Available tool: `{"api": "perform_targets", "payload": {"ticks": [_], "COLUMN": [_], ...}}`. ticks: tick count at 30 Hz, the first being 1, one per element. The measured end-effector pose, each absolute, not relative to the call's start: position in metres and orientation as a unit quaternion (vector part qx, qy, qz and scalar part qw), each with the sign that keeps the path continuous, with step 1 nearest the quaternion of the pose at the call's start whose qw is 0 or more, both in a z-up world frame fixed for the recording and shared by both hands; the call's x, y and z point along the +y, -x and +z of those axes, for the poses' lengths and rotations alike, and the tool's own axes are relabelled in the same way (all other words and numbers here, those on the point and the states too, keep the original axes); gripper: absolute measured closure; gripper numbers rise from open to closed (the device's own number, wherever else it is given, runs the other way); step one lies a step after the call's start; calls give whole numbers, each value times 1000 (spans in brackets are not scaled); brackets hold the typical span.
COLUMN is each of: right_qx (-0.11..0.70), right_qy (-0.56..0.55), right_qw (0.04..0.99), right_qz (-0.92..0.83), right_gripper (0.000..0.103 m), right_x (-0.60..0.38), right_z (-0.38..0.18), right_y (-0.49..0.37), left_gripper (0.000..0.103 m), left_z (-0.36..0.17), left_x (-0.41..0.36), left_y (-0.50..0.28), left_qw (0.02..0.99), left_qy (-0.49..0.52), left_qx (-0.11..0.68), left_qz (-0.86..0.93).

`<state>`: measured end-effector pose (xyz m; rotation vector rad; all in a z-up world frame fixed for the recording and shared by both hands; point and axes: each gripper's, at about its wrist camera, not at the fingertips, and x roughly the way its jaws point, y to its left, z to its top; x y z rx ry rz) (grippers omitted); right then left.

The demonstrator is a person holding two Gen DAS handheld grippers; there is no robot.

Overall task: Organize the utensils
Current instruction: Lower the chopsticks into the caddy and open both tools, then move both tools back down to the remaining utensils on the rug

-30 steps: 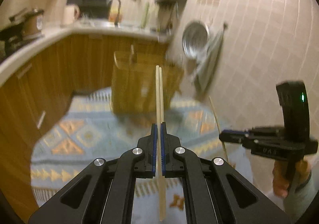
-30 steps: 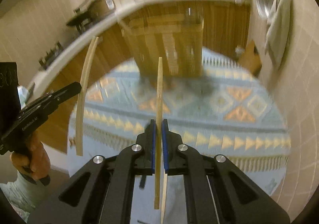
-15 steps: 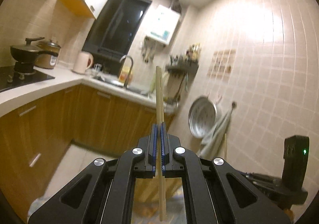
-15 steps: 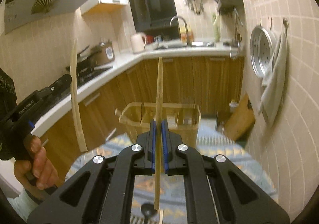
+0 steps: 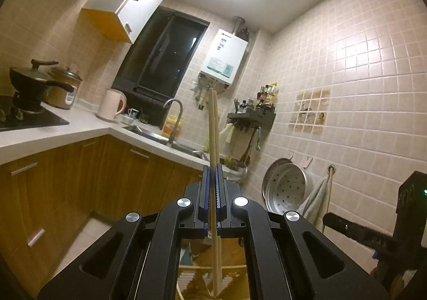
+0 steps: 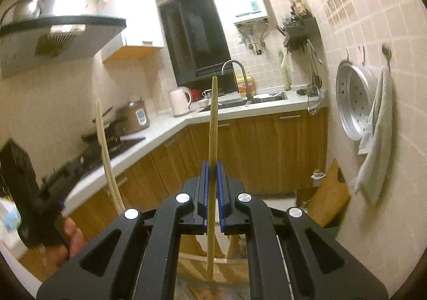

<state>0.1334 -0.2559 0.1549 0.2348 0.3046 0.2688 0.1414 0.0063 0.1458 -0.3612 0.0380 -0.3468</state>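
Observation:
My left gripper (image 5: 213, 166) is shut on a pair of wooden chopsticks (image 5: 213, 126) that stand upright, tips toward the ceiling. My right gripper (image 6: 212, 163) is shut on a wooden chopstick (image 6: 213, 118), also upright. In the right wrist view the left gripper (image 6: 50, 187) and its chopsticks (image 6: 105, 147) show at the left, held by a hand. In the left wrist view the right gripper (image 5: 373, 233) shows at the lower right. A wooden basket (image 6: 202, 252) lies low, mostly hidden behind the gripper bodies.
An L-shaped white counter (image 5: 80, 129) on wooden cabinets runs left and back, with pot (image 5: 29, 83), rice cooker (image 5: 64, 89), kettle (image 5: 110, 105) and sink faucet (image 5: 173, 115). A utensil rack (image 5: 250, 115), steamer tray (image 5: 285, 190) and towel (image 6: 376, 139) hang on the tiled right wall.
Both grippers have tilted up from the rug and basket on the floor to face the counter and upper walls. Both still hold their chopsticks.

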Motion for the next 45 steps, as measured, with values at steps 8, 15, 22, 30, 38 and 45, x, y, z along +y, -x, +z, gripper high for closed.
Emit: {"api": "perform_targets", "payload": {"ticks": [8, 15, 22, 30, 38, 45], "right_qx": [144, 138, 122, 117, 130, 150], "right_qy": [-126, -117, -103, -93, -73, -93], "right_qw": [978, 981, 984, 985, 985, 980], "right_qz": [82, 69, 75, 82, 91, 92], "right_gripper": [99, 99, 98, 98, 68, 58], "right_x": [-256, -256, -252, -248, -248, -262], "right_z": [125, 102, 90, 70, 71, 84], "right_y": [-173, -182, -181, -175, -152, -114], "left_gripper": [102, 102, 102, 101, 91, 74], "left_z": [118, 97, 89, 79, 76, 89], "left_x": [4, -3, -16, -10, 5, 19], "left_y": [-178, -191, -185, -183, -169, -142], "left_qw": [970, 972, 981, 981, 973, 969], "left_qy": [170, 158, 120, 120, 136, 135], "left_qx": [42, 61, 52, 66, 90, 113], "left_qz": [-167, -162, -146, -136, -163, -170]}}
